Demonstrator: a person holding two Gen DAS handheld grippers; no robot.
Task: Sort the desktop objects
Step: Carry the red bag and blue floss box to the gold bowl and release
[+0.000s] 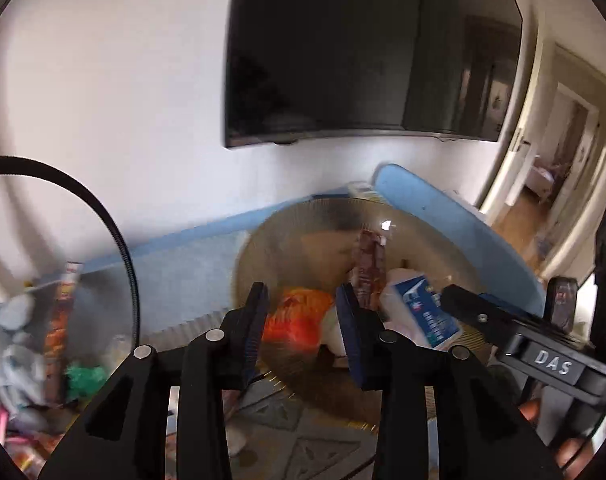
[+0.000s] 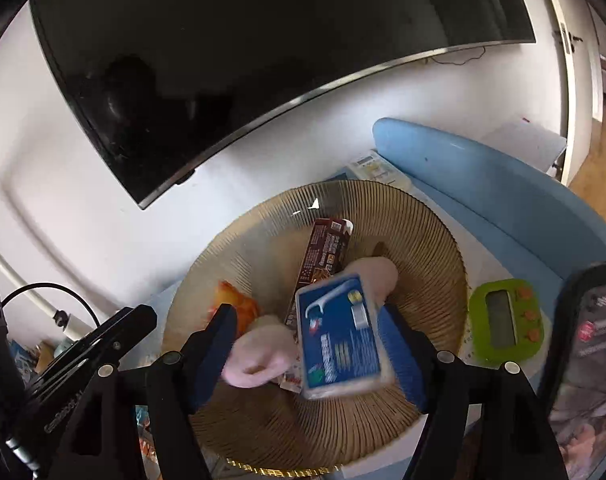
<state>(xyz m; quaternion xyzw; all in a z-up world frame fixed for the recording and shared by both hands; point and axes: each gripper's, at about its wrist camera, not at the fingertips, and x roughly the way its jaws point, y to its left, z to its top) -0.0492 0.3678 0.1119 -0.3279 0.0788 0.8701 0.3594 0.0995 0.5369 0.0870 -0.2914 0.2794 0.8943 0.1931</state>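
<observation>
A round golden ribbed basket [image 2: 423,240] holds a brown snack packet [image 2: 323,252], an orange packet [image 2: 239,304] and a fluffy pink sock [image 2: 259,352]. My right gripper [image 2: 309,348] hovers over the basket with its fingers spread. A blue floss-pick box [image 2: 339,332] lies tilted between them, blurred, against the right finger; the left finger stands clear of it. In the left wrist view my left gripper [image 1: 303,332] is open at the basket's [image 1: 287,232] near rim, nothing between its fingers. The orange packet [image 1: 299,316] and the floss box [image 1: 427,312] show beyond it.
A green timer [image 2: 503,320] sits right of the basket on the blue tabletop [image 2: 483,184], a white remote [image 2: 373,168] behind it. A dark-cased phone [image 2: 591,340] fills the right edge. Several loose items [image 1: 43,340] pile at the left. A black TV [image 1: 363,48] hangs on the wall.
</observation>
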